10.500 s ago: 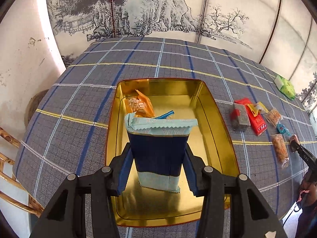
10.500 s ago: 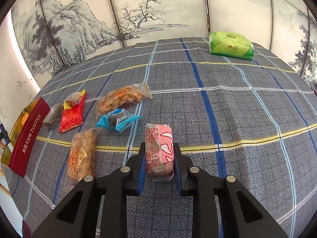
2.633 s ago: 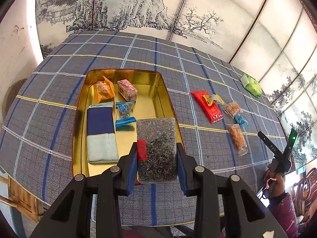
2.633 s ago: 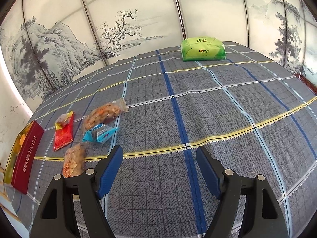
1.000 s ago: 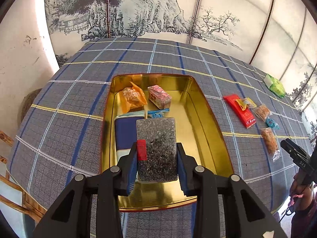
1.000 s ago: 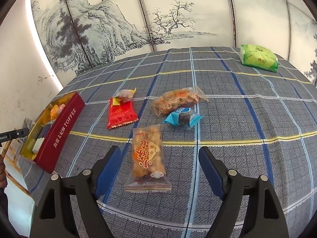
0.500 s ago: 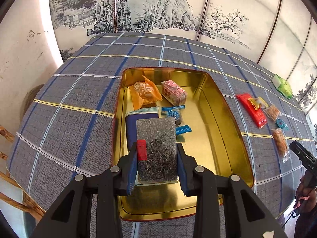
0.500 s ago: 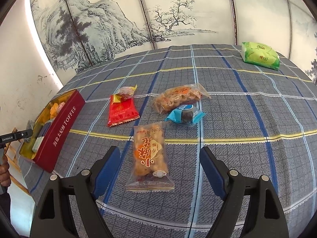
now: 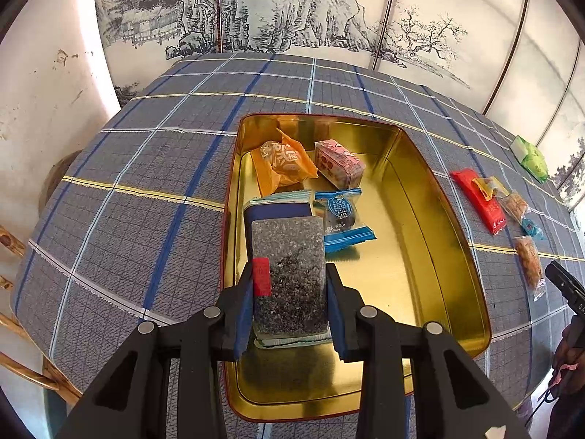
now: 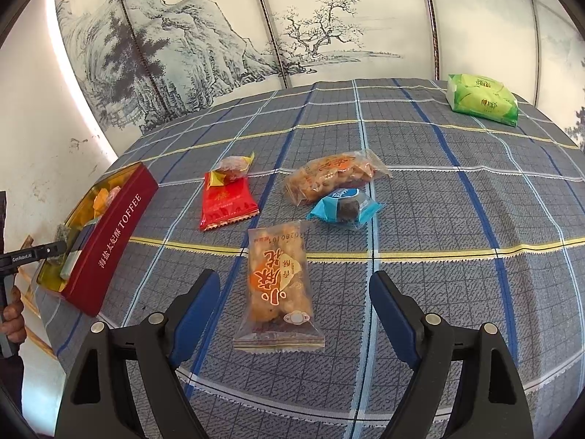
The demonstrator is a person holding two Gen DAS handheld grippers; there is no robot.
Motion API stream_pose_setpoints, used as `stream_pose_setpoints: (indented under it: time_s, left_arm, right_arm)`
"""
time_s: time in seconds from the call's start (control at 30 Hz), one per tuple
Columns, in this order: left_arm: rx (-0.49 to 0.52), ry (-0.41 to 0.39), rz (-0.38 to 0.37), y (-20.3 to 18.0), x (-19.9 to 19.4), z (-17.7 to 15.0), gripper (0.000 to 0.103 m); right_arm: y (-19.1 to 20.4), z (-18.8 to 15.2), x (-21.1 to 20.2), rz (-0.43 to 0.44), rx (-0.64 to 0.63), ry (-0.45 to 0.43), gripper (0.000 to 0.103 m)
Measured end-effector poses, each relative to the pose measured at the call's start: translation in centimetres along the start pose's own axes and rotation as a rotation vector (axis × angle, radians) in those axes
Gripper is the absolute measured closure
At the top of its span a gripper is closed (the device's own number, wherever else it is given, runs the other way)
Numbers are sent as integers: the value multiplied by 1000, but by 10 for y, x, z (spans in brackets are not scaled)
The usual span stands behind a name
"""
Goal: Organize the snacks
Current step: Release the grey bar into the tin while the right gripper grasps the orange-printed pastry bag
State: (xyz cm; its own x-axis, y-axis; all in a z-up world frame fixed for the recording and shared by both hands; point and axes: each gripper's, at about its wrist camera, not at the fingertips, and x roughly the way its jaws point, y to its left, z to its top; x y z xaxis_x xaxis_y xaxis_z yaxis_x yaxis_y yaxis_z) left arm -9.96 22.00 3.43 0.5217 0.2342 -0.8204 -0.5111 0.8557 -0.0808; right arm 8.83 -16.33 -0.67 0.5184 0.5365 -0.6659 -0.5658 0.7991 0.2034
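Over the gold rectangular tin (image 9: 420, 197), left tongs (image 9: 289, 298) pinch a grey speckled flat packet (image 9: 289, 256) lengthwise, pointing away; right tongs (image 10: 294, 301) gape wide.

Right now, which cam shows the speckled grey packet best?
Left wrist: the speckled grey packet fills centre frame, clamped in the left gripper above the gold tin. Right wrist shows only a small sliver of it at the tin's far-left edge.
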Motion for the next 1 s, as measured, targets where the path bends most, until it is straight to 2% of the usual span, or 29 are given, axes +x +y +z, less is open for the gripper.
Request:
stream_pose_setpoints:
  time_s: [0.3,0.4,0.43,0.5,0.53,0.57,0.67,0.9,1.0]
  left_arm:
    - [33,-17,-4,-14,11,19,72]
    - [37,-35,16,-18,17,27,70]
    - [39,-49,27,-20,17,29,68]
    - [36,-74,43,-21,14,31,55]
    - [34,-90,43,-20,11,31,43]
    - [31,-107,40,-20,7,30,38]
    - [42,-151,47,-21,-6,28,36]
    - [38,-150,31,-21,-25,15,34]
    - [56,-161,41,-23,-35,7,34]
  right_arm:
    - [2,-4,3,-1,1,12,19]
    - [2,-3,4,-5,0,13,19]
    - [3,-4,4,-7,-2,15,19]
    - [1,-3,4,-6,-6,18,19]
    - [2,-3,5,-3,-10,22,19]
    - [2,-2,6,0,-13,25,18]
    - [7,-1,10,2,-33,37,18]
    - [18,4,30,-19,-105,79,19]
    - [20,8,38,-50,-136,104,24]
